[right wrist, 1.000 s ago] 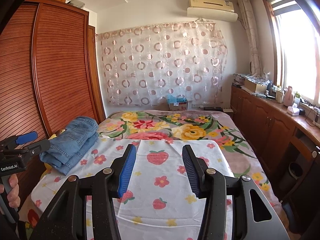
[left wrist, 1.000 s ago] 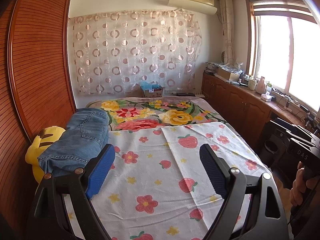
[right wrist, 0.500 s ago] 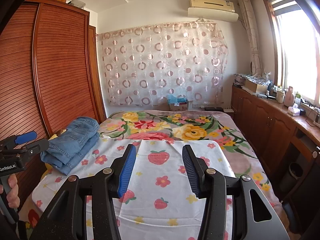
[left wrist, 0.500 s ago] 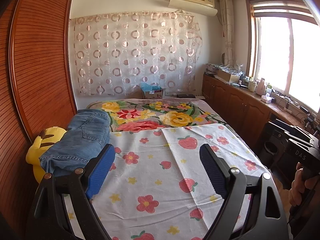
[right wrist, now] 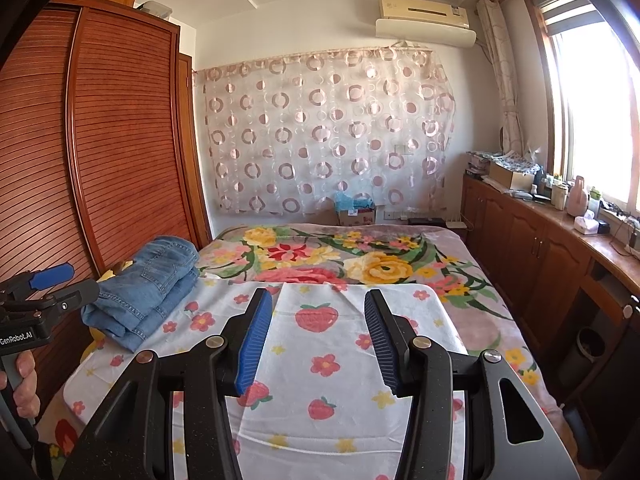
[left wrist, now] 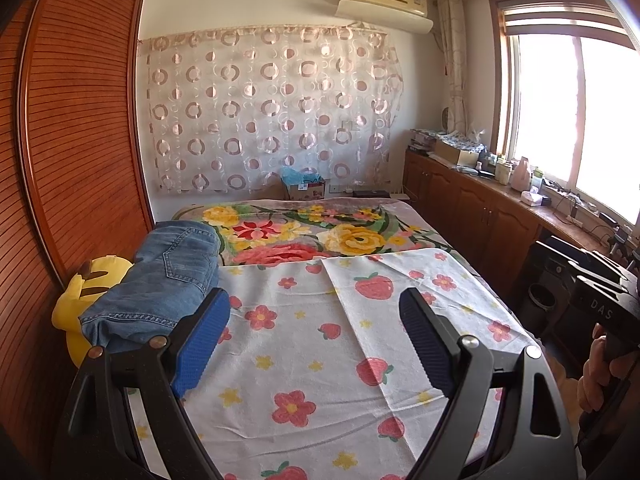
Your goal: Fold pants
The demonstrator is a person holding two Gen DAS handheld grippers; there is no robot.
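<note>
Jeans, already folded into a thick, soft-edged denim bundle with orange stitching and a back pocket showing, lie at the left edge of the bed, partly resting on a yellow plush toy wedged against the wardrobe. From the left wrist view, the left gripper hovers above the bed with its jaws spread wide and nothing between them; its ribbed blue rubber pads sit on black plastic arms with metal rivets. The nearer pad overlaps the lower corner of the jeans in the picture, though whether it touches them cannot be told. The right gripper is likewise released, its two ribbed pads apart over the white sheet, a lightly creased cloth printed with strawberries, red flowers and yellow stars. Beyond the sheet, toward the head of the bed, lies a plush blanket with large yellow and red blossoms. Left of the bed stands the slatted reddish wooden wardrobe; behind it hangs a sheer curtain patterned with rings, with a beige air conditioner above.
</note>
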